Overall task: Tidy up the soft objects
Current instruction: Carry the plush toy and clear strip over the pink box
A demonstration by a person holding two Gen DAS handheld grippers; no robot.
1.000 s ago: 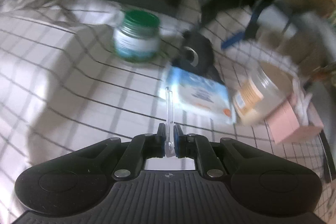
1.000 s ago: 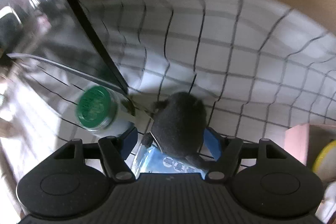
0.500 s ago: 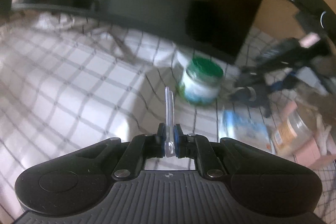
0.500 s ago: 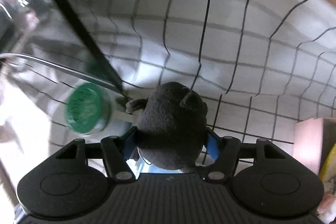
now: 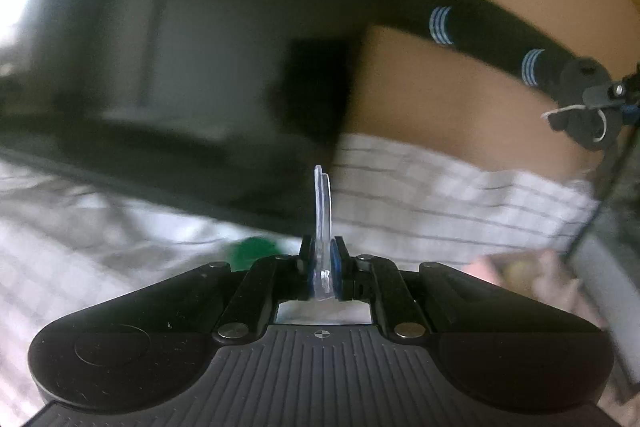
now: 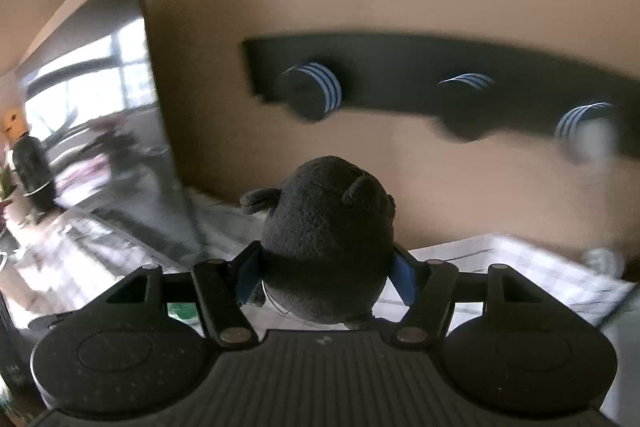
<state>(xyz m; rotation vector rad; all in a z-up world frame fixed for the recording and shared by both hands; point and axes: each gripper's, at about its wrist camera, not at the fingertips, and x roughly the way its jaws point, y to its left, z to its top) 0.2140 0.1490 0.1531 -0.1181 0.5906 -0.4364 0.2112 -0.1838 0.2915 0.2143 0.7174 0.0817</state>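
Right gripper (image 6: 326,277): we hold it clamped on the dark plush toy (image 6: 328,239), the blue pads pressing both of its sides.
Plush toy: it is lifted clear of the bench, its head pointing toward the wall.
Left gripper (image 5: 322,267): the fingers are closed together on a thin clear plastic strip (image 5: 322,211) that stands up between them.
Bench: the checked cloth (image 5: 440,203) lies below us; a green lid (image 5: 256,251) shows just past the left gripper, blurred.
Wall: a black rack (image 6: 440,83) with round pegs hangs there, next to a dark screen (image 5: 180,59).
Progress: we judge one soft thing is picked up but not yet placed; where it must go we cannot see, and the other things are out of view.
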